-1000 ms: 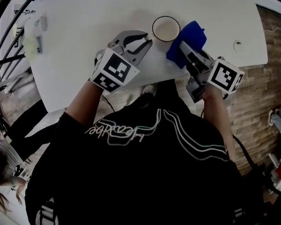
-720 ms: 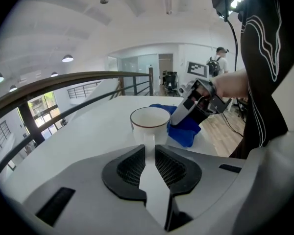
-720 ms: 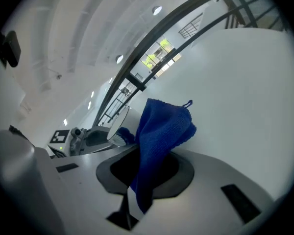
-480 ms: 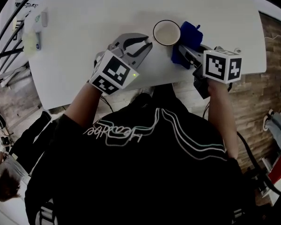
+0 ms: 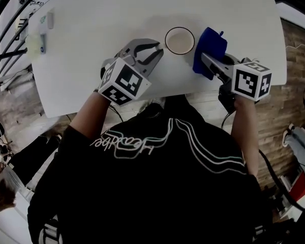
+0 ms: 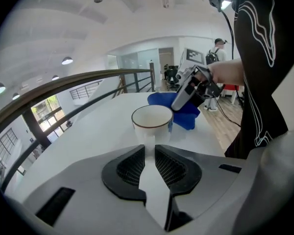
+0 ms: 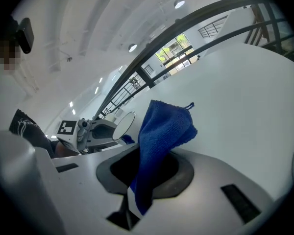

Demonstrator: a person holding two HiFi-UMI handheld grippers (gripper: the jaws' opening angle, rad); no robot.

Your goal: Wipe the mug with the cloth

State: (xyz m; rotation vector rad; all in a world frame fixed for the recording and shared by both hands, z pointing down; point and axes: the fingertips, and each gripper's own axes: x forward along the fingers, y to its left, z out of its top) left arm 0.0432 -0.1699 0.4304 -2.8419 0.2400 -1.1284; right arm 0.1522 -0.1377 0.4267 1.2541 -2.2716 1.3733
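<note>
Left gripper view: nearest to me, my left gripper (image 6: 149, 150) has its 2 jaws drawn close, with only a narrow slot between the ribbed pads (image 6: 130, 166). They pinch a slim white piece that runs up to the near side of the mug (image 6: 152, 123); as far as I can tell, that is its handle. The mug stands upright on the white table (image 6: 88, 141), with a thin dark line round its rim.

Just past the mug, on its right, my right gripper (image 5: 204, 59) points in at a slant. Its own view shows its 2 jaws clamped on the blue cloth (image 7: 159, 141). The cloth is folded and sticks up out of the pads, with a small loop at its top corner. It hangs just beside the mug's wall, and I cannot tell whether it touches.

Beyond the table's far edge, a dark railing (image 6: 63, 85) curves across the room.
</note>
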